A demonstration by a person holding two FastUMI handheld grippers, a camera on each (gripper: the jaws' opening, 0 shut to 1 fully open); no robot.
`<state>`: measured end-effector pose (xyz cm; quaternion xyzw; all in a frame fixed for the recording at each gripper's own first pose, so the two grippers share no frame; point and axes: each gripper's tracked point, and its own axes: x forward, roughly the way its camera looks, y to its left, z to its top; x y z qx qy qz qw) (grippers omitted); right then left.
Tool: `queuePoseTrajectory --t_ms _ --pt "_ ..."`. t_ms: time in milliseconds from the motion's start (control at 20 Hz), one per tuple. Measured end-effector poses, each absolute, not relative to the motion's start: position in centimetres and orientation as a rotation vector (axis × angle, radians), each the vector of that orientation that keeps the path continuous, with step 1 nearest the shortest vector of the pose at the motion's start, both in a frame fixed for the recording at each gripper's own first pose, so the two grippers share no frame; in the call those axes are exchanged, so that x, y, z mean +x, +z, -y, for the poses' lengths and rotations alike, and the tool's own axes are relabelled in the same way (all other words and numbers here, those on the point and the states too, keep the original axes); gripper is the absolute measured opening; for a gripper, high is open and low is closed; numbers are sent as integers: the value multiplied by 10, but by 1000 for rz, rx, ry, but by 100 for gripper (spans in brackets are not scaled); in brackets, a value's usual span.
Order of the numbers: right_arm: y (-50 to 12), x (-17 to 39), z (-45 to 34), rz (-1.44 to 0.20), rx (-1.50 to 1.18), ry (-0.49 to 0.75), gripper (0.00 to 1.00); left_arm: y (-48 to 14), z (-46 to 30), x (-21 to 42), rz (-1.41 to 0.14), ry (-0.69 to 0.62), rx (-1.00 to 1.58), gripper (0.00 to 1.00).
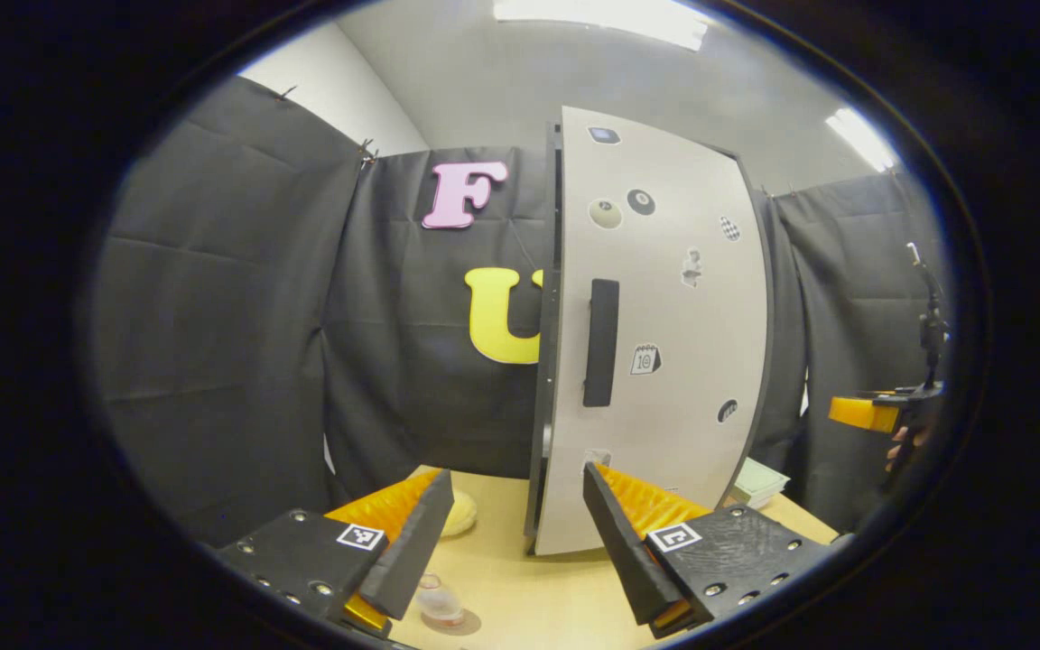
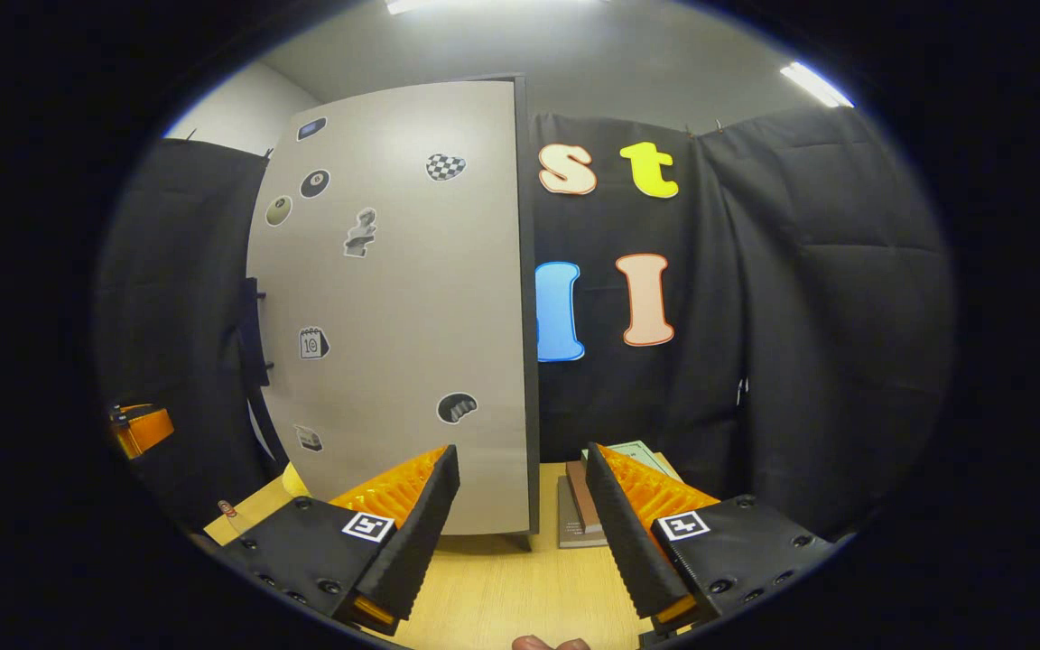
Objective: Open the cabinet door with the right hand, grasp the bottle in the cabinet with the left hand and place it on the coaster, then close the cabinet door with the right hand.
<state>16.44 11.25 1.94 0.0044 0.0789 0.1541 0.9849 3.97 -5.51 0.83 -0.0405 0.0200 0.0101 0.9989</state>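
A tall cabinet stands on the wooden table, and its grey door (image 1: 664, 361) with stickers looks shut against the body. A black vertical handle (image 1: 601, 341) sits near the door's left edge. My left gripper (image 1: 517, 478) is open and empty, pointing at the door's lower part. A small clear bottle (image 1: 439, 600) stands on the table below the left finger, on what looks like a round coaster (image 1: 464, 623). My right gripper (image 2: 520, 453) is open and empty, facing the door's (image 2: 403, 307) right edge. Its handle (image 2: 254, 334) shows side-on at the left.
A pale yellow object (image 1: 460, 515) lies on the table (image 1: 529, 596) left of the cabinet. Stacked books (image 2: 579, 506) lie to the cabinet's right. The other gripper (image 1: 872, 413), held by a hand (image 1: 899, 447), hangs at the far right. Black cloth walls close in behind.
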Motion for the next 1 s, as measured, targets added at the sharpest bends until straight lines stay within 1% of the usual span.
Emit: queuePoseTrajectory --t_ms 50,100,150,200,250,300,350,400,450,500,550,600,650,700,750,1000 --pt "19 166 -111 -156 -3 312 90 8 56 39 -39 22 -82 90" --pt "20 165 -111 -153 -8 317 90 9 57 39 -37 21 -84 87" --pt "21 166 -114 -150 -2 330 90 10 58 38 -32 20 -86 87" --pt "21 167 -116 -148 7 342 90 12 58 39 -29 18 -87 90" --pt "22 168 -116 -144 12 349 90 14 57 40 -22 18 -87 90" --pt "23 168 -116 -141 13 354 90 18 55 40 -16 21 -84 87" --pt "23 169 -116 -139 12 362 90 22 54 40 -7 24 -80 87" --pt "23 169 -117 -139 8 369 90 27 54 39 3 24 -75 90" --pt "22 170 -117 -137 2 377 90 30 54 38 12 25 -69 87" --pt "22 171 -117 -136 -6 383 90 32 54 38 18 30 -61 90" --pt "21 170 -118 -138 -15 390 90 34 54 38 21 34 -53 90" --pt "21 170 -118 -141 -21 396 90 34 56 37 22 34 -48 87" --pt "20 171 -118 -141 -23 400 90 33 58 35 21 33 -45 90" --pt "21 171 -118 -138 -21 404 86 32 61 34 17 30 -41 87" --pt "22 168 -119 -138 -16 407 90 31 64 33 13 27 -36 87" --pt "21 165 -120 -143 0 424 90 38 75 33 20 24 -8 87"
